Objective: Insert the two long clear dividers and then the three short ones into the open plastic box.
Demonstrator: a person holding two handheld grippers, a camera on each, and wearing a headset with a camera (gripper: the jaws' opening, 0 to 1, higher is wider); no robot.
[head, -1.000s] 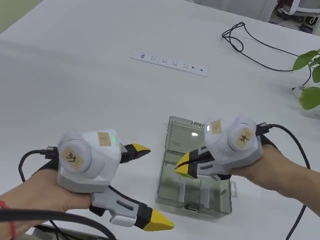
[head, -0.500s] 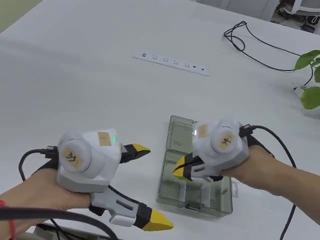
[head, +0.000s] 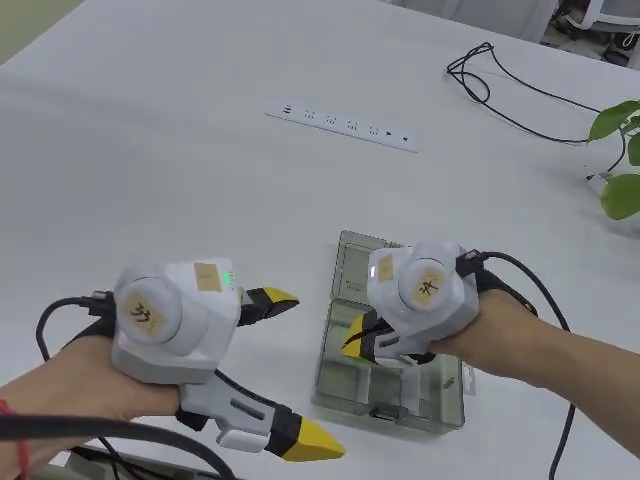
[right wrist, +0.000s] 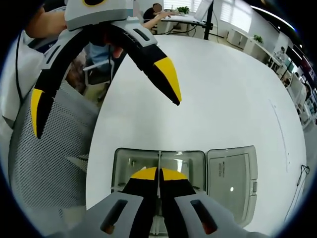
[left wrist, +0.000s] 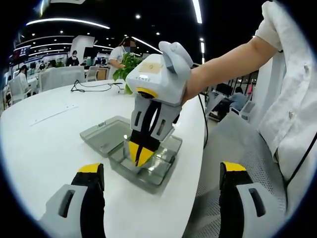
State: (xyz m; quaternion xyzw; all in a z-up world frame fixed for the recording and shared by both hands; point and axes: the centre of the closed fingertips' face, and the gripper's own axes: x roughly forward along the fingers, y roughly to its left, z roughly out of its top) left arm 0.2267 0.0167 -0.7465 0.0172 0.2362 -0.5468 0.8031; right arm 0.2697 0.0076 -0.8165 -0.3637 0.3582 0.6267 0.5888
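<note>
Head view, entries from left to right.

1. Left gripper point(head: 292, 368): the jaws are spread wide with the yellow tips far apart. Nothing lies between them and they touch nothing. It is held at the near edge of the table point(head: 150, 150), tips aimed toward the right gripper. The left hand point(head: 70, 385) is wrapped around its rear. In the left gripper view, the left gripper point(left wrist: 161, 168) shows one jaw at each lower corner, with the box point(left wrist: 158, 173) ahead between them.

2. Box point(head: 395, 405): clear plastic and open. It sits just right of the left gripper's tips and directly under the right gripper. Its lid point(head: 362, 262) lies flat beyond the right gripper.

3. Right gripper point(head: 352, 338): the jaws are pinched together and tilted downward, with the tips inside the box.
   - In the right gripper view, the right gripper point(right wrist: 158, 171) is clamped on a clear divider point(right wrist: 159, 158). The divider is seen edge-on as a thin line running from the tips toward the far wall of the box point(right wrist: 124, 158).
   - In that view the lid point(right wrist: 233, 173) lies to the right of the tips. The left gripper point(right wrist: 104, 106) hangs open above.
   - In the left gripper view, the right gripper point(left wrist: 141, 156) points steeply down into the box.
   - The right hand point(head: 500, 335) grips it from the right, with the forearm leading off to the lower right.

4. Beyond both grippers: a white power strip point(head: 345, 125). To the right of it lie a looped black cable point(head: 480, 75) and green plant leaves point(head: 620, 150).
</note>
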